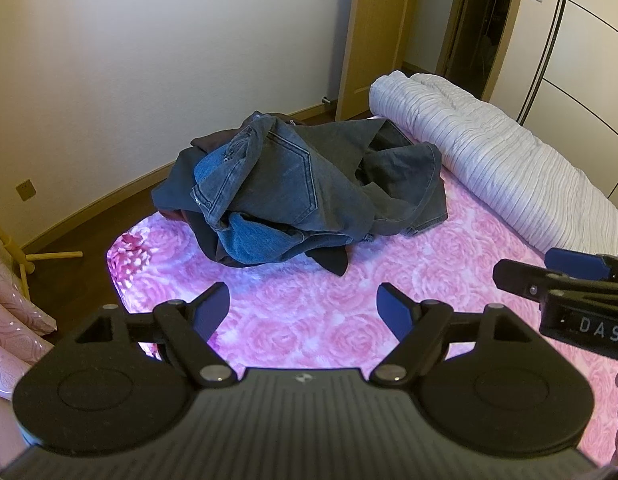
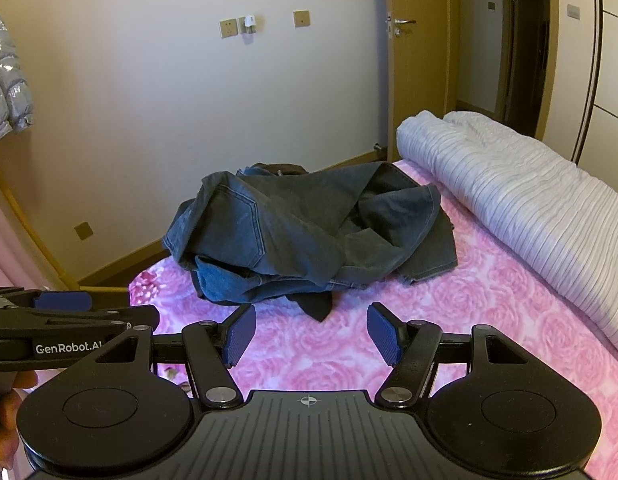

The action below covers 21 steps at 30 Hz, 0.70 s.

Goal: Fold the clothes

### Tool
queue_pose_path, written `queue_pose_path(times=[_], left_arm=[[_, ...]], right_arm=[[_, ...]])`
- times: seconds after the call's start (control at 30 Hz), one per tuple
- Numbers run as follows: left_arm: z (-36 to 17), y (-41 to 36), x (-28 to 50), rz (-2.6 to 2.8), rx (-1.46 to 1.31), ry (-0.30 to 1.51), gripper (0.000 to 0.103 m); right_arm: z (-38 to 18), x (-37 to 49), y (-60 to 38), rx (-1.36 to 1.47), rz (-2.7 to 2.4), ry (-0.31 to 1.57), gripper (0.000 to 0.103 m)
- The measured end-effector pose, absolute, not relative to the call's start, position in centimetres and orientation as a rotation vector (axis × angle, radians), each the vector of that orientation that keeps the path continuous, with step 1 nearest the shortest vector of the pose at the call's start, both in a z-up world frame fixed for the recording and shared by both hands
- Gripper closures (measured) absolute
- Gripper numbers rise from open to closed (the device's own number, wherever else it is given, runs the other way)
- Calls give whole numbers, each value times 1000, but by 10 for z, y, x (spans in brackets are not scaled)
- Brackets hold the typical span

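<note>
Hovering side by side over the pink rose-patterned bed cover (image 1: pixel 309 320), both tongs tilt downward toward the bed. The left gripper (image 1: pixel 303 306) stands spread wide with nothing between its blue pads, and the right gripper (image 2: pixel 311 336) is likewise parted and empty. A heap of jeans (image 1: pixel 293 188), crumpled with darker garments beneath, lies ahead of both pairs of tongs, apart from their tips. Bare cover stretches between the fingertips and the heap. Left of the left tongs the bed's edge drops to a dark wooden floor (image 1: pixel 69 236); right of the right tongs a rolled striped quilt (image 2: pixel 529 192) borders the free space. On the left tongs' side, seen from the right camera, reads "GenRobot.AI"; the right tongs' side shows "DAS".
</note>
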<state>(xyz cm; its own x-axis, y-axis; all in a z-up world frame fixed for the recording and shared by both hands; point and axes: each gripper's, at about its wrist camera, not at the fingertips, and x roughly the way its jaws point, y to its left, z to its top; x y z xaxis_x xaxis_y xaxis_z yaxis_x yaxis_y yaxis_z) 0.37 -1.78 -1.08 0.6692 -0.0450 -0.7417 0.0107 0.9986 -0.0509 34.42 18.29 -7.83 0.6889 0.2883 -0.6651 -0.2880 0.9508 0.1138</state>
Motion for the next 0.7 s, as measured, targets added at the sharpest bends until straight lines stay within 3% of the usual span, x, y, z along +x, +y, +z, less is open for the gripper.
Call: queue_pose_path(times=[0.7], left_arm=[[-8, -22, -8, -9, -20, 834, 25]], right_arm=[[-78, 342, 178, 9, 337, 755, 38]])
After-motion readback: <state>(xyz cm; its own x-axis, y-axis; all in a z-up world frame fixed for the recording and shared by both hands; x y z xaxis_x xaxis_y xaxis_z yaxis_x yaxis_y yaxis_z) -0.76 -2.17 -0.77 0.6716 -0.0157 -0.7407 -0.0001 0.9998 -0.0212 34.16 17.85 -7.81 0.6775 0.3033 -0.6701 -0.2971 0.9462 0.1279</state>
